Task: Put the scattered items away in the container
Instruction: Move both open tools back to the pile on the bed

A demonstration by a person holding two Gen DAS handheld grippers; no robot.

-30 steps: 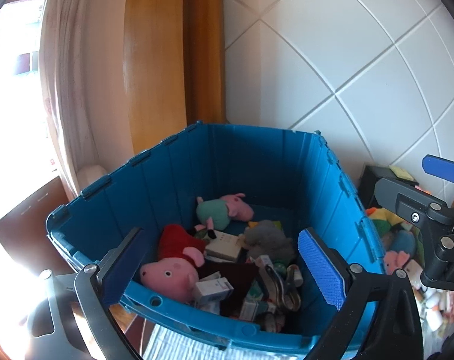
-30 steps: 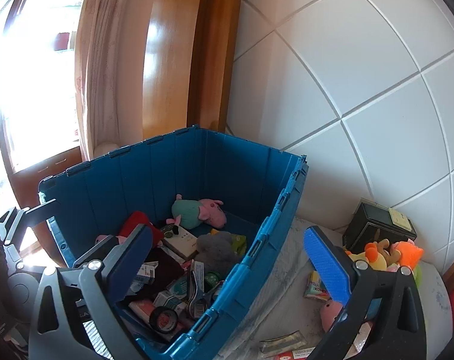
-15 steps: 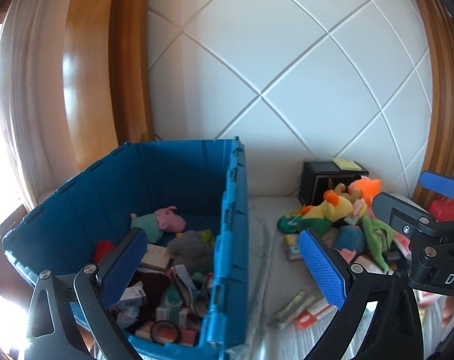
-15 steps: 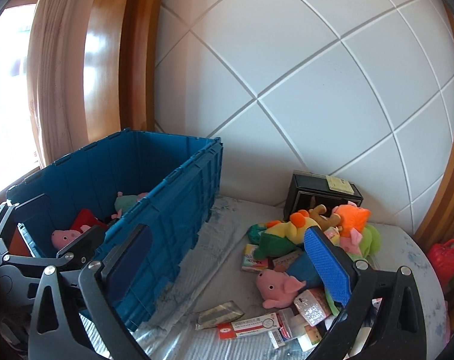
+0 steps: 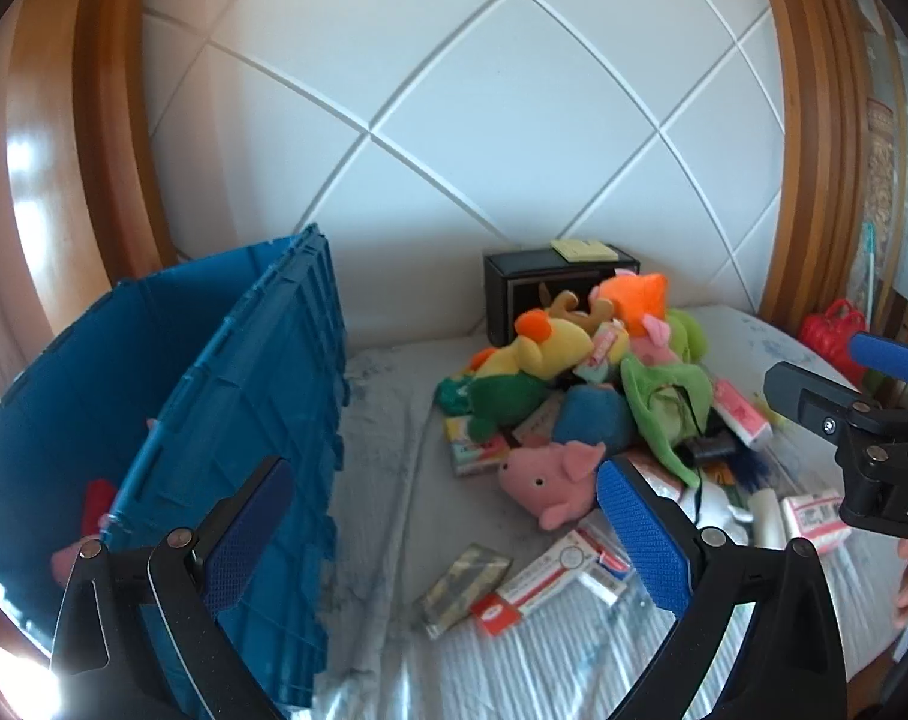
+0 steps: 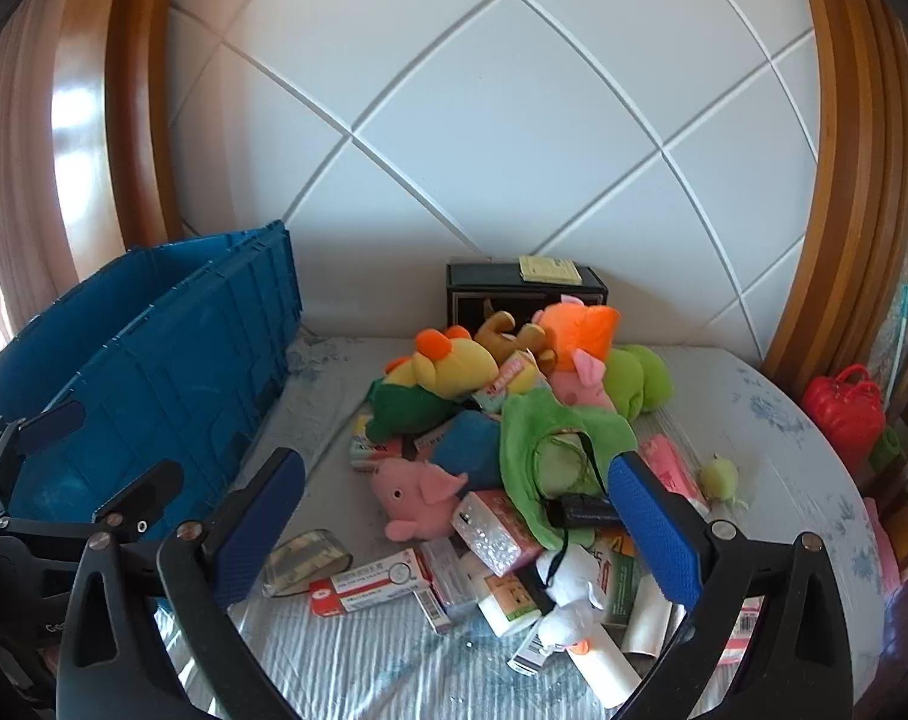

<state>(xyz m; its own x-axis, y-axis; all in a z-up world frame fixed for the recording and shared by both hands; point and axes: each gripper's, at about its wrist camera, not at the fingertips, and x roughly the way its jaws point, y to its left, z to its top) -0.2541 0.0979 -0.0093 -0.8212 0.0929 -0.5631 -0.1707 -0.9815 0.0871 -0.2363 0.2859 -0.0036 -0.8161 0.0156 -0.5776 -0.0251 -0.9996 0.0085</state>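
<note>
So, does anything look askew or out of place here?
Yes: a pile of plush toys and small cardboard boxes lies strewn on the grey bedcover, right of the blue plastic crate. The pink pig plush lies tipped over. Nothing looks damaged.

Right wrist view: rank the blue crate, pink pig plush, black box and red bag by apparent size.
1. blue crate, by far
2. black box, partly hidden by toys
3. pink pig plush, though nearer the camera, so unsure against the box
4. red bag
</note>
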